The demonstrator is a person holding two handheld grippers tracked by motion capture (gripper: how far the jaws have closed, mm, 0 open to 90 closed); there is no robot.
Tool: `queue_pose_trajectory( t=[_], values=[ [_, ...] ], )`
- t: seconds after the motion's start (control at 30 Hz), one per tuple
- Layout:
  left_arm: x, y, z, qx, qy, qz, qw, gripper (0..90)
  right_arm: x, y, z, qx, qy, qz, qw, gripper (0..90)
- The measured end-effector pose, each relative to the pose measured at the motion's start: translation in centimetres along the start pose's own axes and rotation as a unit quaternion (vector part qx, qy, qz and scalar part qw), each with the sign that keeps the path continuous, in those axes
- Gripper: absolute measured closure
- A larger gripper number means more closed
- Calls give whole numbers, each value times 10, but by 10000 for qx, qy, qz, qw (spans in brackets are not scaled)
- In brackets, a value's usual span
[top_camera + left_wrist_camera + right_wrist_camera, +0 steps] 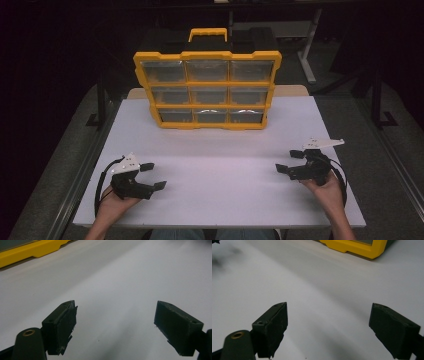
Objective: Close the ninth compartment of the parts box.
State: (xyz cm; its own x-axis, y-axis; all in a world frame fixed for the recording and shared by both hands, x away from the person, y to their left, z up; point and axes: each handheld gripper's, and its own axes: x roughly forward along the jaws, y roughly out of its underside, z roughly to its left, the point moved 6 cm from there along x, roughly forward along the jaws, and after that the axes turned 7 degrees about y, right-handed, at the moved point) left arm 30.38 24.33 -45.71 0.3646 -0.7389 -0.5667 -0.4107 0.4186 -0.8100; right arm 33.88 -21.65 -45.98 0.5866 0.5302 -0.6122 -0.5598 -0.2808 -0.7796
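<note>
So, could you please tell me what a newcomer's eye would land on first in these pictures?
Most likely the yellow organizer case, standing upright at the far middle of the white table, its handle on top and nine clear-fronted drawers facing the person. Next come the two black grippers near the front edge: the left gripper and the right gripper, each held in a hand, jaws open and empty, pointing inward.

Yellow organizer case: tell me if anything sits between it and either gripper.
Nothing visible does. The yellow organizer case stands at the far side of the white table. The left gripper and right gripper, jaws open, are near the front edge, with bare tabletop between them and the case.
</note>
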Motion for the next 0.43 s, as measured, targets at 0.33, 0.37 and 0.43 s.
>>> queue_pose_trajectory(
  t=[0.33,0.37,0.43],
  values=[
    [1,3,2,-13,-6,71,10000,170,-3,7,0,-1,26,-1,10000,144],
    [1,3,2,-16,-11,70,10000,170,-3,7,0,-5,30,-1,10000,144],
    [1,4,2,-15,-11,68,10000,170,-2,7,0,-35,26,-15,10000,144]
  ],
)
